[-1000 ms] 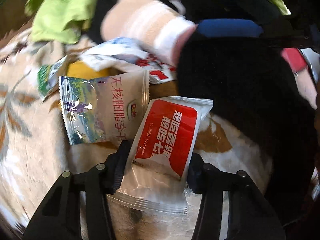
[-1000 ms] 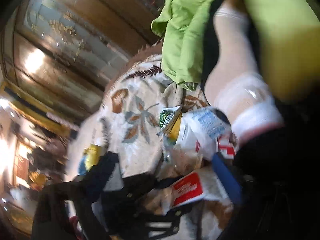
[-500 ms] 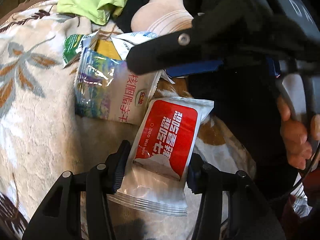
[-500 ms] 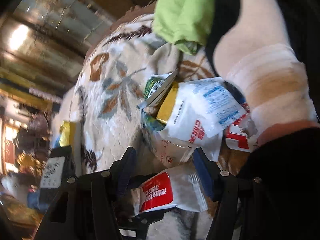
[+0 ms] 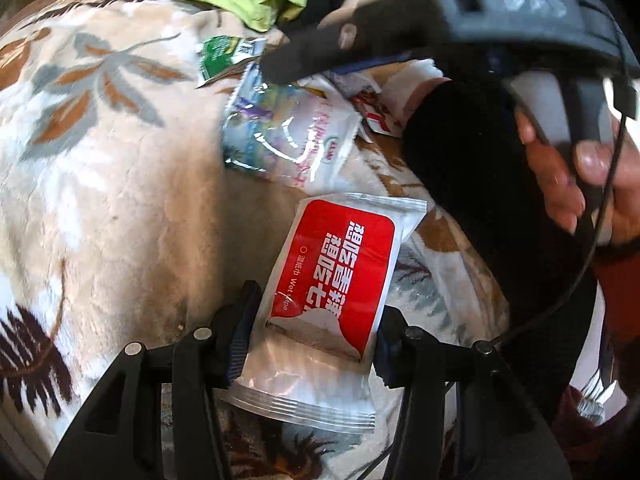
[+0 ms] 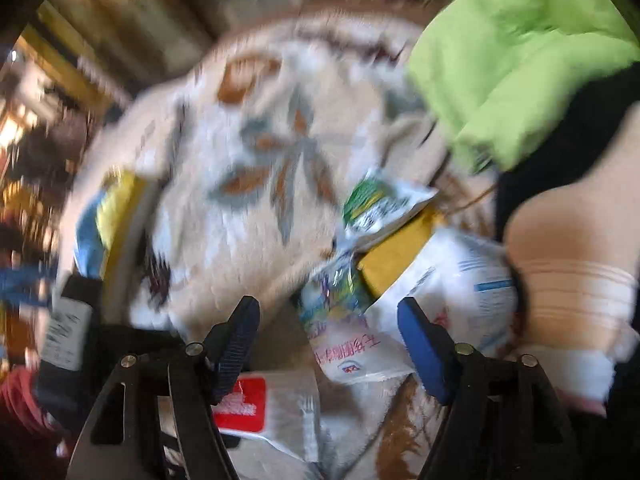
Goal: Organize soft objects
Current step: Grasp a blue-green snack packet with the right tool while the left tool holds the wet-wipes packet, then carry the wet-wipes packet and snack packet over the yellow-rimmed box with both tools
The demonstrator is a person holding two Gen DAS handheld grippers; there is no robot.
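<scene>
A: 2 grippers in view. Left gripper (image 5: 314,334) is clamped on the red wet wipe packet (image 5: 334,276), both pads pressed against its sides, packet pointing away over the floral blanket (image 5: 100,184).

B: Right one?

A: Right gripper (image 6: 328,344) has its jaws spread wide, nothing between the pads. It hangs over the snack pile; the right view is motion-blurred. A hand (image 5: 576,176) grips its handle at the right edge of the left view.

B: Where's the rest of the stuff?

A: Just beyond the wipe packet lies a clear plum snack bag (image 5: 288,136) on the blanket, 1 corner nearly touching the wipe packet. Behind that, a small heap: green-white sachet (image 5: 224,58), a yellow pack (image 6: 394,254), a white bag with blue print (image 6: 468,288).

B: Farther back?

A: Lime green cloth (image 6: 516,56) bunched at the far edge of the blanket, beside a leg in a pale sock (image 6: 572,280).
</scene>
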